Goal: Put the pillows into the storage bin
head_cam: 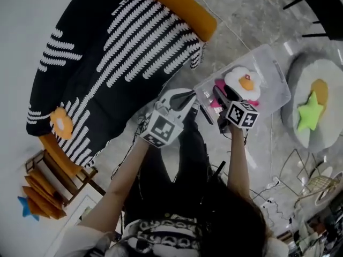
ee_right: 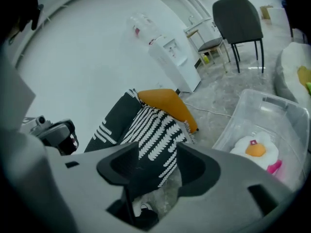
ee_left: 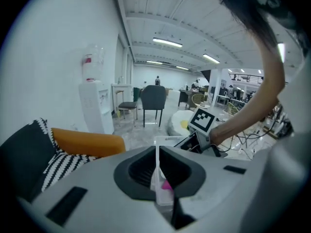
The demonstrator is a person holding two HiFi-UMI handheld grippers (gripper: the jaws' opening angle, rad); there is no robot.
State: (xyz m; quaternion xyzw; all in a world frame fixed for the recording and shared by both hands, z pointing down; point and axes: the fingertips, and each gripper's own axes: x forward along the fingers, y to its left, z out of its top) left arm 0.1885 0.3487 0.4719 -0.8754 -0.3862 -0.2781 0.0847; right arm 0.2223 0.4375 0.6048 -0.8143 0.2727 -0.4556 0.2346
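Note:
The clear storage bin (head_cam: 268,55) stands on the floor in front of me. Inside it lie a fried-egg pillow (head_cam: 244,82) and something pink (head_cam: 218,84). My left gripper (head_cam: 186,98) is at the bin's near left corner. In the left gripper view its jaws (ee_left: 157,164) stand together on a thin clear plastic wall, the bin (ee_left: 167,140) just ahead. My right gripper (head_cam: 218,93) hangs over the bin's near rim. In its own view the right gripper (ee_right: 158,164) is open and holds nothing. The bin (ee_right: 265,106) and the egg pillow (ee_right: 255,149) show at the right of that view.
A sofa with orange cushions (head_cam: 179,7) and a black-and-white blanket (head_cam: 107,52) is to the left, a small egg pillow (head_cam: 61,122) on it. A green star pillow (head_cam: 311,111) lies on a round egg-shaped cushion (head_cam: 332,74) at the right. Cables trail over the floor near my feet.

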